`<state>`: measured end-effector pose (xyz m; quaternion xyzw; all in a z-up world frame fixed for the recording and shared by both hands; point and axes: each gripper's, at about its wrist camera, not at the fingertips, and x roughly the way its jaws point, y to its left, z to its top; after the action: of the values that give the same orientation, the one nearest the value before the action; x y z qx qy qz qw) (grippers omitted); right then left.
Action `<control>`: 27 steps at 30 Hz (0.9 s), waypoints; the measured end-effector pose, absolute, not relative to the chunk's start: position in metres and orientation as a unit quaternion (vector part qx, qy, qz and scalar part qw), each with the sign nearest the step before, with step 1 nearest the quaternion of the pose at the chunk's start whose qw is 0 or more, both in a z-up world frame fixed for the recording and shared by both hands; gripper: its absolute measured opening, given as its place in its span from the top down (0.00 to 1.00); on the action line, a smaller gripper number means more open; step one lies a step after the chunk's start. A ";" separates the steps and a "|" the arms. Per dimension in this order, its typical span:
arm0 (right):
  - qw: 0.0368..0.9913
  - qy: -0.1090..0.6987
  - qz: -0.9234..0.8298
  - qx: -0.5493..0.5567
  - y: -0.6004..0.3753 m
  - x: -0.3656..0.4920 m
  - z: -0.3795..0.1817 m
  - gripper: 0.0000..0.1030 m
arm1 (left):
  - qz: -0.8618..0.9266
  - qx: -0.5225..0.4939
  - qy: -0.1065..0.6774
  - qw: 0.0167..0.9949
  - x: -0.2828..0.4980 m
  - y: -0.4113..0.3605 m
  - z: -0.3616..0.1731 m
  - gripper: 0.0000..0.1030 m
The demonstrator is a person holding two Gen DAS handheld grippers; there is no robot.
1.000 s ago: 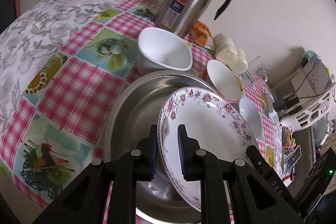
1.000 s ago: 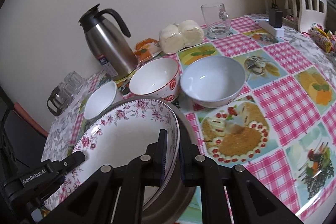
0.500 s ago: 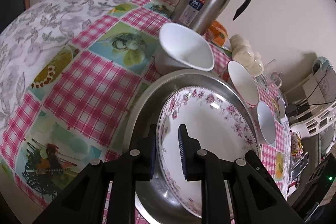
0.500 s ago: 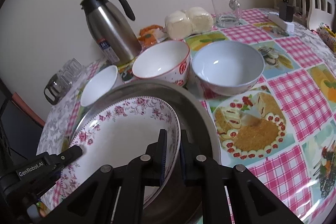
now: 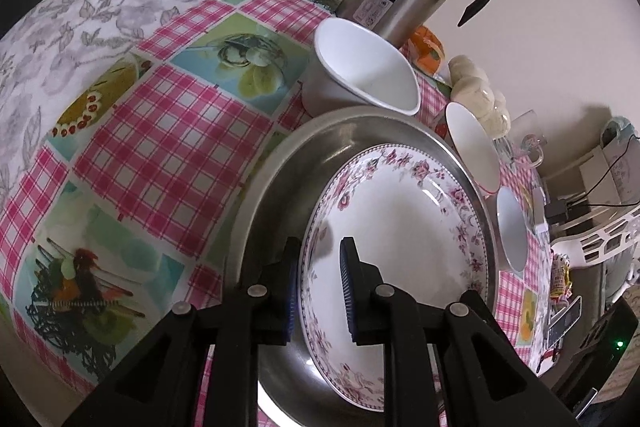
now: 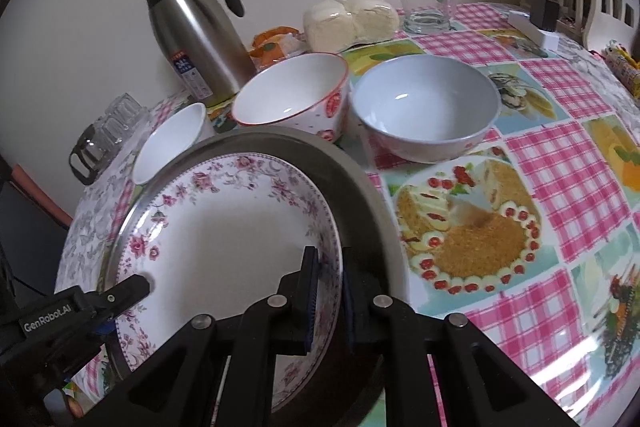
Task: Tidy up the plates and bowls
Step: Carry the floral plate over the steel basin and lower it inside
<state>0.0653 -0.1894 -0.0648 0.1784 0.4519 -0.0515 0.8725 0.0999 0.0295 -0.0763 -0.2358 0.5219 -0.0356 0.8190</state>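
Fingers of both grippers are clamped on opposite edges of the floral plate [image 5: 404, 223]: the left gripper [image 5: 318, 285] pinches its near rim, one pad under the lip and one inside, and the right gripper [image 6: 329, 297] pinches the rim on the other side the same way. Over the last second the plate has come down from a tilted carry above the steel basin [image 5: 280, 187] and now sits low inside it, its rim nearly level with the basin's edge. I judge the placing all but done, so letting go should be next, with a little care that the plate does not slide against the metal. To the right of the basin, near the steel jug [image 6: 192, 39], the small white bowl [image 6: 172, 143], the red-rimmed bowl [image 6: 292, 99] and the grey bowl [image 6: 428, 107] stand on the tablecloth [image 6: 560, 187], not yet stacked.
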 end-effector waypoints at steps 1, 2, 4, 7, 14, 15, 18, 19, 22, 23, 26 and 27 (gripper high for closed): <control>0.872 0.453 -0.051 0.181 -0.190 0.065 -0.065 0.89 | -0.034 -0.235 0.523 0.819 0.099 0.029 -0.076 0.82; 0.870 0.453 -0.048 0.186 -0.192 0.065 -0.065 0.89 | -0.032 -0.235 0.525 0.818 0.099 0.029 -0.076 0.82; 0.870 0.455 -0.048 0.185 -0.193 0.064 -0.064 0.89 | -0.032 -0.238 0.528 0.815 0.099 0.028 -0.077 0.82; 0.869 0.457 -0.051 0.182 -0.192 0.064 -0.063 0.89 | -0.033 -0.241 0.534 0.810 0.099 0.028 -0.078 0.82; 0.870 0.461 -0.067 0.159 -0.193 0.062 -0.059 0.89 | -0.035 -0.240 0.542 0.805 0.099 0.022 -0.080 0.82; 0.871 0.461 -0.068 0.157 -0.193 0.062 -0.059 0.89 | -0.034 -0.239 0.542 0.805 0.100 0.021 -0.080 0.82; 0.870 0.464 -0.068 0.155 -0.194 0.062 -0.059 0.89 | -0.034 -0.239 0.543 0.804 0.100 0.022 -0.080 0.82; 0.869 0.466 -0.068 0.154 -0.194 0.063 -0.058 0.89 | -0.034 -0.238 0.544 0.804 0.101 0.022 -0.080 0.82; 0.866 0.472 -0.070 0.149 -0.193 0.063 -0.057 0.89 | -0.031 -0.231 0.546 0.805 0.101 0.020 -0.079 0.82; 0.867 0.471 -0.071 0.147 -0.193 0.062 -0.056 0.89 | -0.029 -0.228 0.545 0.806 0.102 0.020 -0.078 0.82; 0.871 0.465 -0.073 0.138 -0.192 0.061 -0.051 0.87 | -0.026 -0.229 0.544 0.807 0.102 0.023 -0.078 0.82; 0.873 0.462 -0.073 0.135 -0.193 0.060 -0.049 0.85 | -0.024 -0.230 0.544 0.807 0.101 0.024 -0.078 0.82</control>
<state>0.0602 -0.1927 -0.0493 0.1350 0.4624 -0.0732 0.8733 0.1014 0.0240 -0.0777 -0.2300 0.5438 -0.0245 0.8067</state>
